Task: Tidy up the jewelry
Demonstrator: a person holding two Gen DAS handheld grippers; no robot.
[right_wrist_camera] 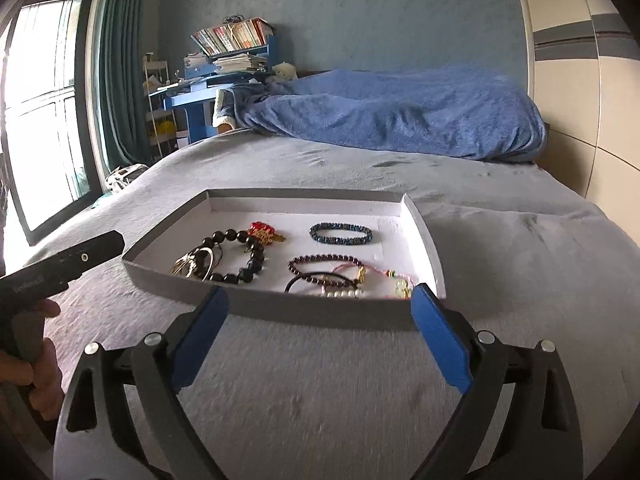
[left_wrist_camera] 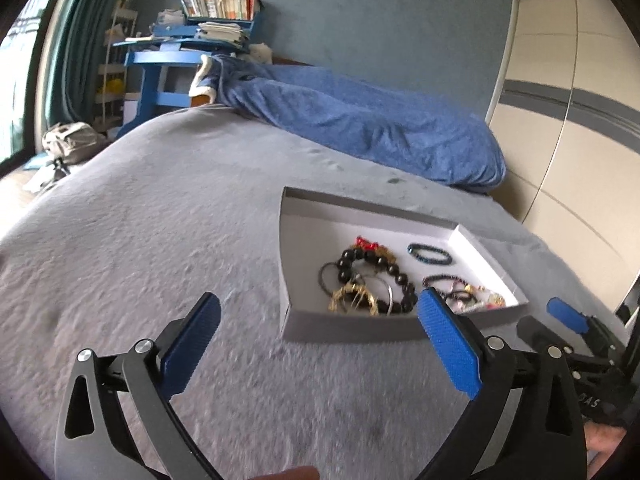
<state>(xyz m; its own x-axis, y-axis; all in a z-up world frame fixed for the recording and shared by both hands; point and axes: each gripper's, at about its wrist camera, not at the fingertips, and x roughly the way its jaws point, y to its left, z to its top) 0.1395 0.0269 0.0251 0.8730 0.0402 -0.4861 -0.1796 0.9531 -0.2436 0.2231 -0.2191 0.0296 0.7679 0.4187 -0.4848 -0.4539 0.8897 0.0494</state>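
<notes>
Fingers of both grippers, left point(left_wrist_camera: 318, 314) and right point(right_wrist_camera: 320, 306), spread, empty, near jewelry tray point(right_wrist_camera: 320, 314).

Cardboard, beads and plush cloth

We see a matt cardboard tray point(right_wrist_camera: 428, 240), glossy black beads point(right_wrist_camera: 244, 252), a fuzzy grey blanket point(right_wrist_camera: 520, 280), and textured blue pads point(left_wrist_camera: 448, 344) on matt black plastic.

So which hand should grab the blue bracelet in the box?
Probably the right gripper. It faces the box squarely, open, with the blue bracelet straight ahead. The left gripper sits off to the box's left side.
</notes>
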